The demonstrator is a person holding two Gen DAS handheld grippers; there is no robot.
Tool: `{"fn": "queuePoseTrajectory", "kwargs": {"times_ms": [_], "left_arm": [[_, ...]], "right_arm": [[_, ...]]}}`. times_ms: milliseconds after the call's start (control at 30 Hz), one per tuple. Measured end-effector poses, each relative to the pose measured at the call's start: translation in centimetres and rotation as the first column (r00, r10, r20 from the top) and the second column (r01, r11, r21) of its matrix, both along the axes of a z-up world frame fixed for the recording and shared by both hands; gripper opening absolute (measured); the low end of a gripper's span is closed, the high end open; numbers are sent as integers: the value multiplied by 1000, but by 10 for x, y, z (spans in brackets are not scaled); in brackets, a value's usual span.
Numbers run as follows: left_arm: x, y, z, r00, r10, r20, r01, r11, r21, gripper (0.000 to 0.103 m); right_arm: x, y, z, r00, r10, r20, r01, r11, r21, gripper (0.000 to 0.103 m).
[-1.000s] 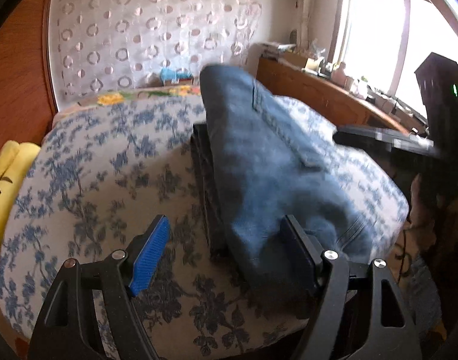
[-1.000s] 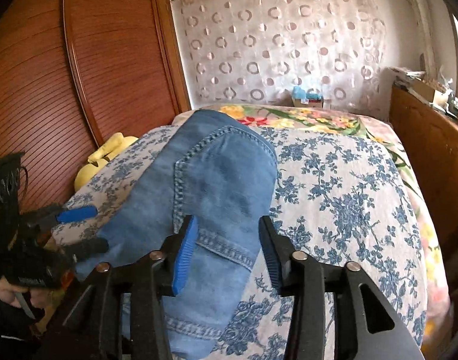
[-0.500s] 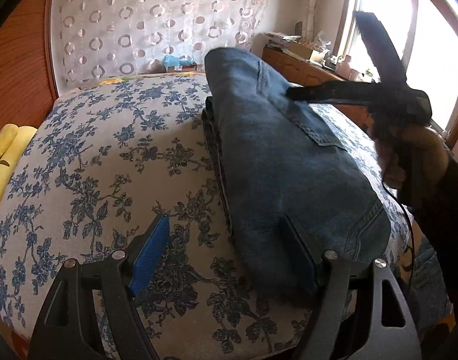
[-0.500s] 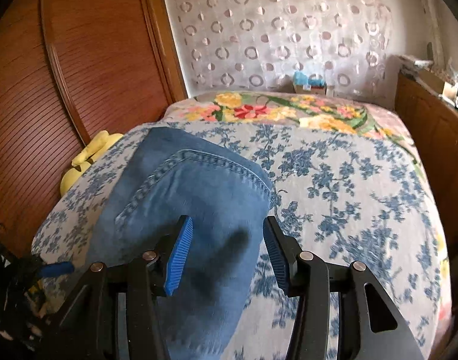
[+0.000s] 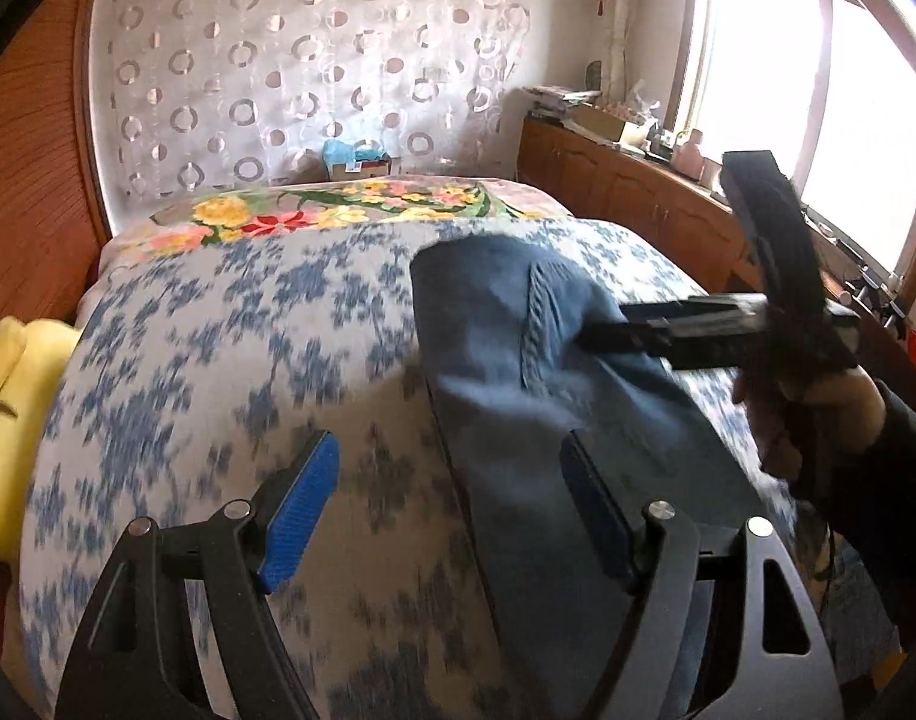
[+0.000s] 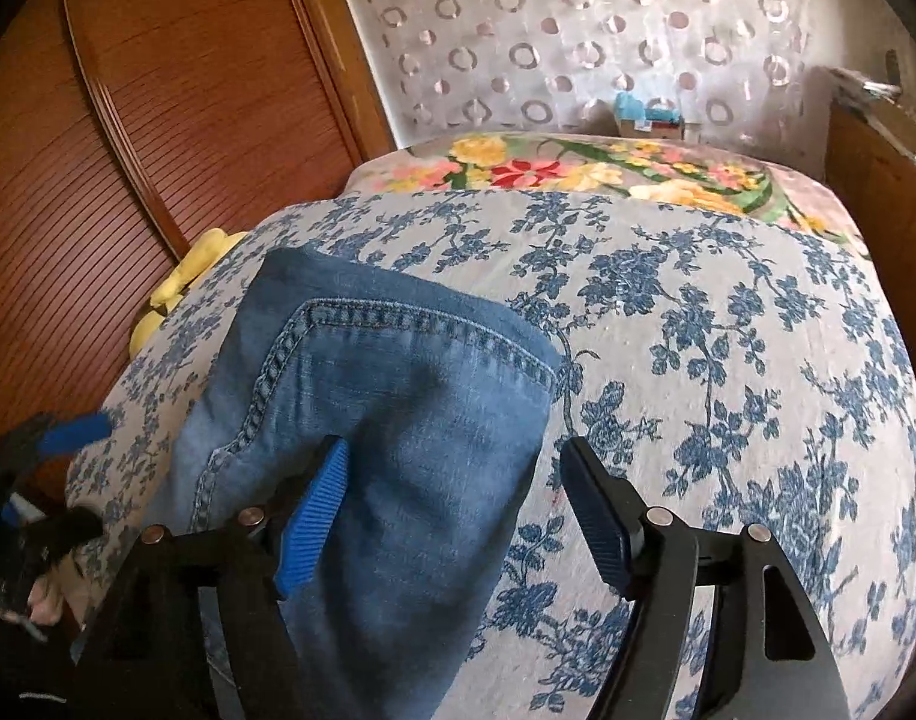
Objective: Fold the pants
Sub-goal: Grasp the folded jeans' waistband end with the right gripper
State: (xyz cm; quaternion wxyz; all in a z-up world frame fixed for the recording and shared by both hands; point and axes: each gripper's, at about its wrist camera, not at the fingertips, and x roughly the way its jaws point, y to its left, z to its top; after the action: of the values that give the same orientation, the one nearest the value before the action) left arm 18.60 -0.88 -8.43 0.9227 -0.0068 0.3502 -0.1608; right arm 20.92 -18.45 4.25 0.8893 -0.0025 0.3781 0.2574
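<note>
- Folded pants [image 6: 386, 420]: blue denim, lying as a long multi-layer bundle on the floral bedspread [image 6: 728, 360]; in the right wrist view the bundle fills the lower left and centre of the frame, a stitched back pocket uppermost; in the left wrist view it runs from the centre to the lower right.
- Right gripper [image 6: 452, 516]: jaws opening, blue-ribbed pads parted over the near part of the bundle; the left pad stands above the denim and the right pad over bare bedspread, so nothing is grasped.
- Left gripper [image 5: 452, 510]: released, pads wide apart at the bottom of its own frame; the right pad sits at the bundle's edge, and contact cannot be told through the motion blur.
- Person's hand [image 5: 812, 414]: at the right of the left wrist view, carrying the other tool above the denim.
- Handling, as a judgement: denim is fairly heavy, limp rather than stiff, rough enough not to slip, and not fragile; stacked layers tend to slide apart.
- Suggested hold: the thick folded edge or the seamed waistband, pinching all layers together, one tool at each side.
</note>
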Motion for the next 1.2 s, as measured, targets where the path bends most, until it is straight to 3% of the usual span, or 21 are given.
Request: {"fn": "queuePoseTrajectory", "kwargs": {"times_ms": [367, 600, 767, 967, 1100, 1200], "left_arm": [[74, -12, -3, 999, -31, -44, 31, 1000, -1, 74], [92, -13, -24, 994, -43, -100, 44, 999, 10, 73], [94, -11, -30, 991, -59, -116, 56, 998, -26, 71], [97, -8, -33, 982, -124, -145, 107, 987, -122, 47], [96, -8, -33, 978, -145, -152, 122, 981, -150, 38], [92, -6, -27, 979, -144, -143, 120, 979, -166, 29]], "right_arm": [[28, -12, 5, 1000, 16, -5, -16, 998, 57, 74], [41, -5, -15, 996, 48, -71, -43, 996, 81, 74], [48, -4, -25, 991, 68, -115, -53, 990, 128, 74], [51, 3, -31, 987, 101, -122, -84, 987, 139, 64], [55, 0, -23, 984, 109, -141, -82, 979, 185, 48], [51, 9, -12, 986, 127, -104, -110, 982, 156, 38]]}}
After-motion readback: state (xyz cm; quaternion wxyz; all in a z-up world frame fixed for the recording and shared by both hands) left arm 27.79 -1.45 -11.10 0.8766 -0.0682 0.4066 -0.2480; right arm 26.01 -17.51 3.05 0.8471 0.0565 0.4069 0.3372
